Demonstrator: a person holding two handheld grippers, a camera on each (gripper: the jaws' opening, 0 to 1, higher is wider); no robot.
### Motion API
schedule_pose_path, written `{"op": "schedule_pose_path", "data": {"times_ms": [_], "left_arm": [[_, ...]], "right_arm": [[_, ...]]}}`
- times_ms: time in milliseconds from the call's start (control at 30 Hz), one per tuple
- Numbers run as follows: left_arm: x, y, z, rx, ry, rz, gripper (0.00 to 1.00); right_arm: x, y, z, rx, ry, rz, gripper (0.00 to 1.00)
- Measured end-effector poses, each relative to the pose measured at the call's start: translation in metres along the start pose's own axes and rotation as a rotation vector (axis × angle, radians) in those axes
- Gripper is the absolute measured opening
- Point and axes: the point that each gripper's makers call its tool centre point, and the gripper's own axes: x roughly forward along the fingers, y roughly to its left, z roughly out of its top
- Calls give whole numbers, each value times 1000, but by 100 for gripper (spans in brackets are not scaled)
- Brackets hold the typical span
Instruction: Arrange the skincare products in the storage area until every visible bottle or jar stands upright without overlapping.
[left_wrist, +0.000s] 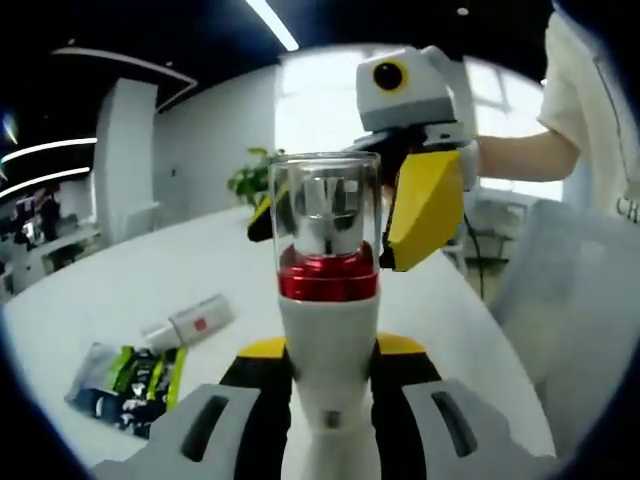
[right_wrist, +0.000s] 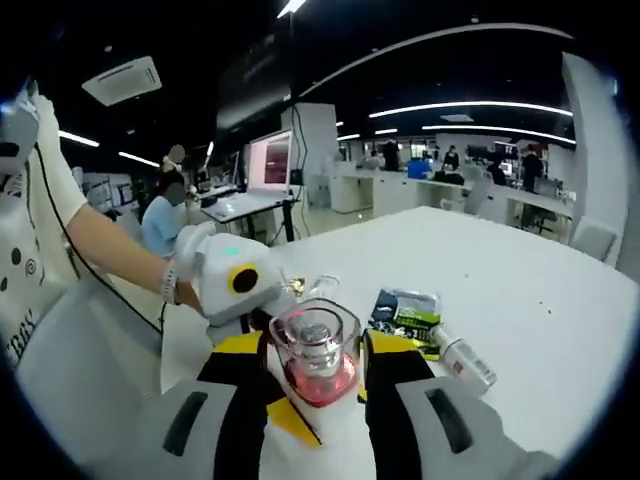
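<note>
My left gripper (left_wrist: 325, 385) clamps the white bottle (left_wrist: 328, 300) at frame centre; my right gripper (right_wrist: 318, 375) pinches its clear cap (right_wrist: 315, 350). A tube (left_wrist: 190, 325) and green packets (left_wrist: 130, 380) lie lower left on the table (left_wrist: 150, 280).

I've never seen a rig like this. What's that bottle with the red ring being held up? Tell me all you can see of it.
The bottle has a white, glossy plastic-looking body, a shiny red metallic collar and a clear cap over a silvery pump. It is upright and lifted off the white table. The left hand-held gripper clamps its body; the right hand-held gripper closes around the cap.
</note>
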Motion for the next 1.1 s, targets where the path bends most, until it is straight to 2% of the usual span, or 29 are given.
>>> {"op": "schedule_pose_path", "data": {"times_ms": [167,233,300,433,633,733,800,833,867,933,1000,1100], "left_arm": [[0,1,0,-3,0,1,28],[1,-7,5,0,0,-1,28],[0,0,1,-1,1,-1,28],[0,-3,1,-3,30,4,29],[0,5,0,51,17,57,35],[-3,11,1,46,26,96,41],[-7,11,5,48,24,94,40],[-10,11,9,70,4,92,39],[-12,5,12,70,6,86,39],[-17,5,13,96,17,92,41],[-24,6,10,79,18,80,41],[-35,5,9,79,25,98,41]], "right_arm": [[2,-4,-1,-32,-27,-52,34],[2,-6,0,-36,-39,-77,33],[2,-5,0,-44,-42,-86,33],[3,-6,0,-48,-44,-103,32],[-1,-12,-1,-27,-56,-136,31],[0,-11,-1,-37,-58,-138,31],[0,-11,0,-38,-53,-138,31],[0,-12,0,-38,-51,-138,31],[0,-12,-1,-38,-50,-138,31],[-1,-13,-1,-38,-55,-136,31],[-1,-16,-1,-40,-59,-137,31],[-1,-21,-1,-47,-52,-145,31]]}}
